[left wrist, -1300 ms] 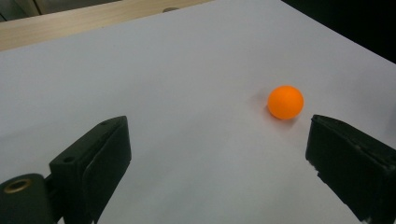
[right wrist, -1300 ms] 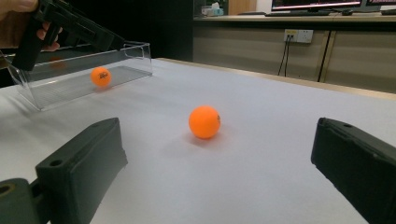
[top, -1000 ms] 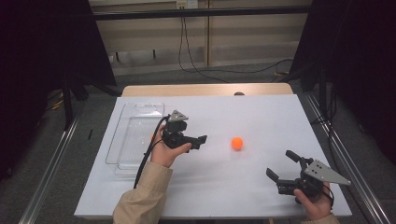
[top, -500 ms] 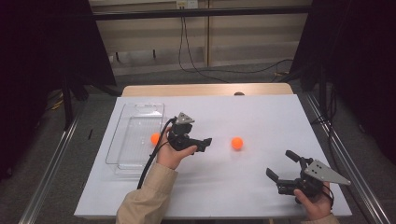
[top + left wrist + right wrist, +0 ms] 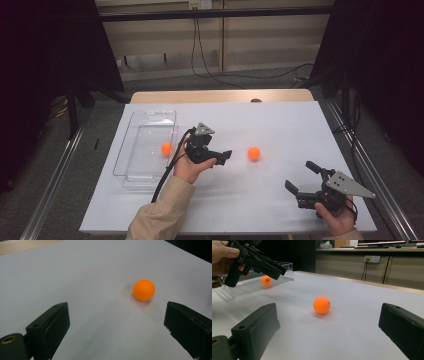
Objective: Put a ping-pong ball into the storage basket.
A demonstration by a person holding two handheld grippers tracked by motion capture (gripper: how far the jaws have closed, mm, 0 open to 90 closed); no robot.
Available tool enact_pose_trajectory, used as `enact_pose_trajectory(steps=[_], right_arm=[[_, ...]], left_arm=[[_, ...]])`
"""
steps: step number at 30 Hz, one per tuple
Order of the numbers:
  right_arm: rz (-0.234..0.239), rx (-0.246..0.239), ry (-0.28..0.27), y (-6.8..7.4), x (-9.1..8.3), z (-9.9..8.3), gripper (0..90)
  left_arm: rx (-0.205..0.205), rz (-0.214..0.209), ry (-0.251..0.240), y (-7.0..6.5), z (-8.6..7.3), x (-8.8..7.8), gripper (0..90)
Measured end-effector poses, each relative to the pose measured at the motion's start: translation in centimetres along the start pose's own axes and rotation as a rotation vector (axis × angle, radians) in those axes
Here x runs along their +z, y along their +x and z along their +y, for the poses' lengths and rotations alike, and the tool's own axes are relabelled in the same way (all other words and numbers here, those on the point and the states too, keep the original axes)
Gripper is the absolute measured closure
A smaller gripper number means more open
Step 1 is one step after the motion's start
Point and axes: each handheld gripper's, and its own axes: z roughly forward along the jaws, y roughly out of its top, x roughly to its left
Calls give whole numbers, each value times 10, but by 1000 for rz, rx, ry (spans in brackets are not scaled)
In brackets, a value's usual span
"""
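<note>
An orange ball [image 5: 254, 153] lies on the white table, also seen as the ball [image 5: 143, 290] and the ball [image 5: 321, 305]. A second orange ball [image 5: 166, 148] rests inside the clear tray [image 5: 145, 172] at the left, where the ball [image 5: 266, 280] shows through the tray [image 5: 242, 291] wall. My left gripper [image 5: 223, 158] hovers open just left of the table ball, nothing between its jaws [image 5: 117, 315]. My right gripper [image 5: 300, 176] stands open near the front right, facing that ball from farther off [image 5: 329, 320].
The white table [image 5: 280, 120] spreads wide around the ball. A wooden strip runs along its far edge [image 5: 220, 96]. The left hand and gripper [image 5: 254, 261] hang above the table between tray and ball. Cables trail on the floor behind.
My left gripper has moved right, away from the tray and toward the table ball. The ball in the tray has come into view behind it. The right gripper has stayed put.
</note>
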Motion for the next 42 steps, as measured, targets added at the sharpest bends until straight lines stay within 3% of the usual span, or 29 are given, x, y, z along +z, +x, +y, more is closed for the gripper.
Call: enact_pose_trajectory(steps=[42], right_arm=[[-8, 7, -4, -2, -1, -1, 19]], left_arm=[[35, -39, -3, -19, -1, 31, 63]])
